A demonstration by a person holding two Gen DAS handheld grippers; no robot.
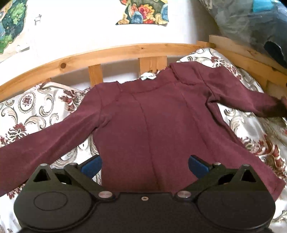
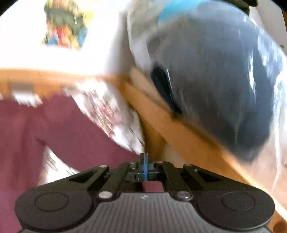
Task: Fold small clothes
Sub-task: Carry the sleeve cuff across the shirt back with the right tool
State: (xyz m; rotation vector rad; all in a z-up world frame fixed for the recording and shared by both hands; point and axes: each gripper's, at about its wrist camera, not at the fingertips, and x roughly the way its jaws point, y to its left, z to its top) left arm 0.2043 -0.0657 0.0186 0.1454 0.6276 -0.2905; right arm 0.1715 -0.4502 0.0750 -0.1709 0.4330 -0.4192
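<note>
Left wrist view: one maroon top [image 1: 157, 114], left gripper [image 1: 144, 164] spread open; right gripper [image 2: 144, 161] pinching its sleeve.

Maroon long-sleeved top [image 1: 154, 114] flat on the patterned bedspread [image 1: 32, 114], left gripper [image 1: 144, 164] wide-jawed at six o'clock.

Readable text: none in either view.
Grey ribbed gripper body [image 2: 143, 207], lower centre of the right wrist view: a small white mark, too blurred to read.
Colourful wall pictures [image 1: 143, 12], top of the left wrist view: no legible words.
</note>
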